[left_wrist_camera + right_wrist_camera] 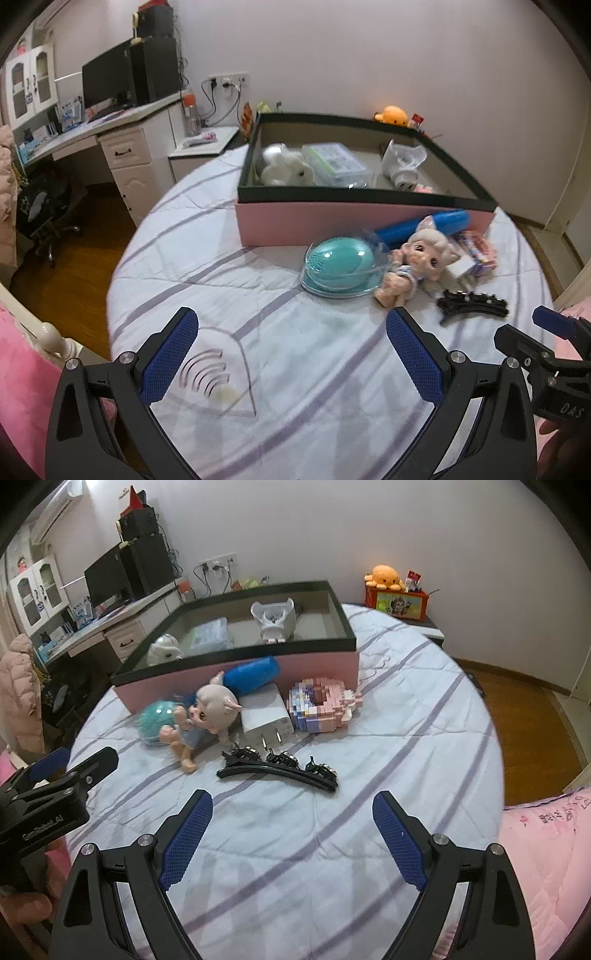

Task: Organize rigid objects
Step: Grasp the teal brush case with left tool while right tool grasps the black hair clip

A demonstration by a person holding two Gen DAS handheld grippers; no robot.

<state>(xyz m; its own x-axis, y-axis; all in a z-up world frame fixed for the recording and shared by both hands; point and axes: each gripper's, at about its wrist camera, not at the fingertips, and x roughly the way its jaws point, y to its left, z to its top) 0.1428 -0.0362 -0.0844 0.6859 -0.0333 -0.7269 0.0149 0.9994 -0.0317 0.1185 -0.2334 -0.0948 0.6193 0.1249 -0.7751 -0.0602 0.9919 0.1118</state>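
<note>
Box (236,675), one, pink w/ dark rim, stands open on the bed (295,830) and is my landmark. Inside it are 3 things: one white plush toy (284,168) at the left end, one clear plastic case (334,162) in the middle, one white device (275,620) toward the right.

In front of the box, on the striped bed cover, lie 6 loose things: one teal round brush under a clear dome (340,267), one doll (207,716) w/ grey hair lying on its side, one blue cylinder (251,675) touching the box's front wall, one white charger (267,716) w/ 2 prongs, one pink-and-purple block model (321,705) near the box's right corner, one long black hair clip (277,770) further from the box than the rest.

Two grippers: left hand-held gripper (291,354) and right hand-held gripper (291,834), both w/ blue pads spread wide, nothing between, both well short of the box.
</note>
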